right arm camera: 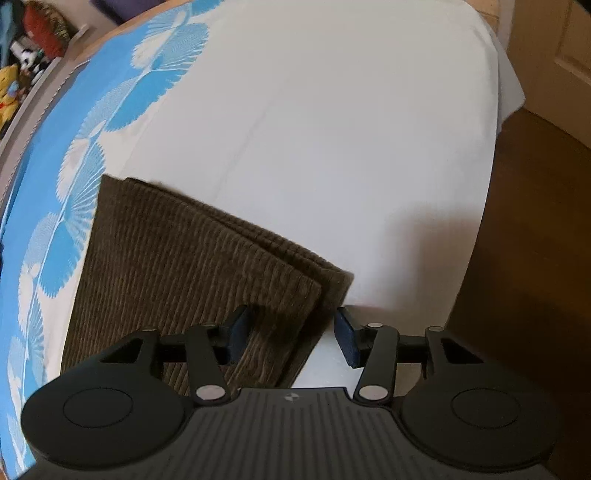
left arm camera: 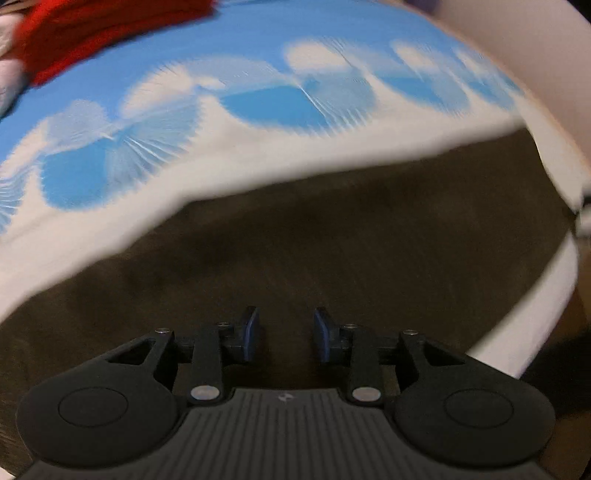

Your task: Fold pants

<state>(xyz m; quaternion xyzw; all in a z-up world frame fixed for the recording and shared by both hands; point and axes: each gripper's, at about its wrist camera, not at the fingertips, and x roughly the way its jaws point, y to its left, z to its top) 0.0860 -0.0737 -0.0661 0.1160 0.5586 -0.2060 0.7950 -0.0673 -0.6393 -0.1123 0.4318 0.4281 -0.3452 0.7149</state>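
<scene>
The pants are dark brown corduroy. In the left wrist view they [left arm camera: 332,251] fill the lower middle, blurred, lying on the bed. My left gripper [left arm camera: 285,334] is open and empty just above them. In the right wrist view the pants [right arm camera: 177,266] lie folded in layers on the white sheet, their stacked corner pointing right. My right gripper [right arm camera: 291,338] is open, its jaws on either side of the pants' near right edge, holding nothing.
The bed has a white sheet [right arm camera: 332,129] and a blue cover with white fan patterns [left arm camera: 258,66]. A red cloth [left arm camera: 103,33] lies at the far left. Brown floor [right arm camera: 535,240] lies past the bed's right edge, with a door [right arm camera: 561,55] beyond.
</scene>
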